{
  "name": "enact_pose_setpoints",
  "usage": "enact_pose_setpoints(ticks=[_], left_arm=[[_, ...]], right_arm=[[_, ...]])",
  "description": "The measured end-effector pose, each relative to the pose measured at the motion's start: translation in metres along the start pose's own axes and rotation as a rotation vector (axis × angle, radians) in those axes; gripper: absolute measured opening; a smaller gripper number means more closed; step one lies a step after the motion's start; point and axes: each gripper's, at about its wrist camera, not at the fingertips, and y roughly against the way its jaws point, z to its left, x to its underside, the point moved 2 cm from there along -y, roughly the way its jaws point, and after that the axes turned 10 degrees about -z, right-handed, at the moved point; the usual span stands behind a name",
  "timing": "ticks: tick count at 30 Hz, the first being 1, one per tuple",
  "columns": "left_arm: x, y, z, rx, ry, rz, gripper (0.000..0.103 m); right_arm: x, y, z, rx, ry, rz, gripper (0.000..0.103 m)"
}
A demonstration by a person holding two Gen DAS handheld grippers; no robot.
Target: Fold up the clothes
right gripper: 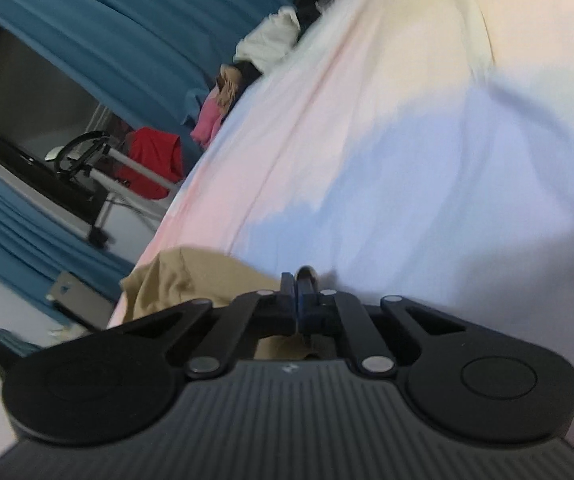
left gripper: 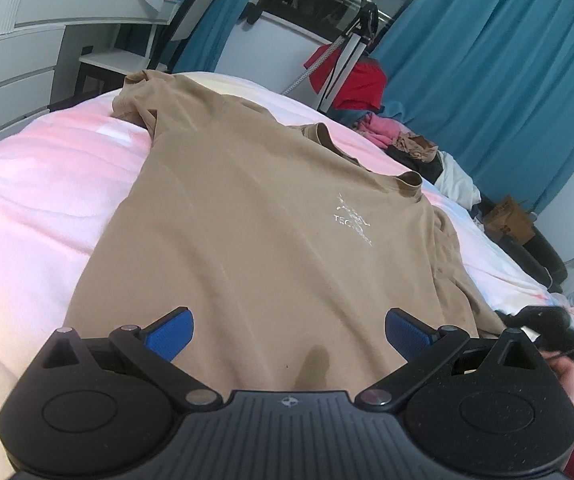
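Note:
A tan T-shirt [left gripper: 247, 220] with a small white chest print lies spread face up on the pink and blue bed sheet [left gripper: 47, 200], collar at the far right. My left gripper [left gripper: 289, 320] hovers open just above the shirt's near hem, with nothing between its blue pads [left gripper: 175, 334]. In the right wrist view my right gripper [right gripper: 298, 280] is shut at the edge of the T-shirt [right gripper: 191, 280], with tan cloth running in under its fingers. The sheet [right gripper: 407, 140] stretches beyond it. The pinch itself is hidden.
A pile of loose clothes [left gripper: 407, 144] lies along the bed's far side. Behind it stand a tripod [left gripper: 351, 52] with a red garment [left gripper: 355, 80], blue curtains [left gripper: 487, 60] and a cardboard box [left gripper: 507, 220]. White drawers [left gripper: 15, 72] and a chair [left gripper: 191, 20] stand far left.

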Motion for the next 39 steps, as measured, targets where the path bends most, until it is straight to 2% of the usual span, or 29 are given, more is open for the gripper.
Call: enact_pose_setpoints(ticks=[6,10,12,18,21,22,24,25,26,28,30,35,39], left_arm=[[0.0,0.002,-0.001,-0.018,-0.033,-0.022,0.103],[-0.001,-0.002,-0.003,-0.021,-0.058,-0.03,0.103],[-0.002,-0.005,-0.003,-0.027,-0.081,-0.036,0.103],[-0.003,-0.015,-0.002,-0.031,-0.126,-0.037,0.103],[-0.003,-0.019,-0.002,-0.037,-0.15,-0.039,0.103],[-0.004,-0.02,-0.001,-0.038,-0.154,-0.037,0.103],[-0.004,-0.021,0.0,-0.04,-0.154,-0.031,0.103],[-0.004,-0.02,0.0,-0.041,-0.157,-0.03,0.103],[-0.004,-0.019,0.001,-0.041,-0.161,-0.028,0.103],[-0.004,-0.016,0.001,-0.039,-0.166,-0.027,0.103],[-0.005,-0.011,0.001,-0.034,-0.169,-0.029,0.103],[-0.006,0.001,0.002,-0.029,-0.161,-0.036,0.103],[-0.007,0.01,0.005,-0.028,-0.143,-0.042,0.103]], right_arm=[[-0.063,-0.011,0.037,0.036,0.168,-0.135,0.003],[-0.094,-0.041,0.062,0.07,0.283,-0.174,0.003],[-0.1,-0.058,0.07,0.078,0.329,-0.181,0.003],[-0.088,-0.105,0.069,0.125,0.442,-0.129,0.005],[-0.077,-0.112,0.059,0.132,0.396,-0.092,0.007],[-0.075,-0.111,0.056,0.133,0.374,-0.065,0.012],[-0.072,-0.101,0.053,0.136,0.344,-0.049,0.033],[-0.072,-0.091,0.052,0.124,0.33,-0.064,0.054],[-0.07,-0.079,0.052,0.114,0.316,-0.083,0.068],[-0.068,-0.055,0.051,0.095,0.286,-0.117,0.074],[-0.064,-0.035,0.046,0.074,0.231,-0.108,0.074],[-0.028,0.001,0.018,0.039,0.011,0.013,0.074],[0.006,-0.002,0.0,0.041,-0.122,0.118,0.074]])
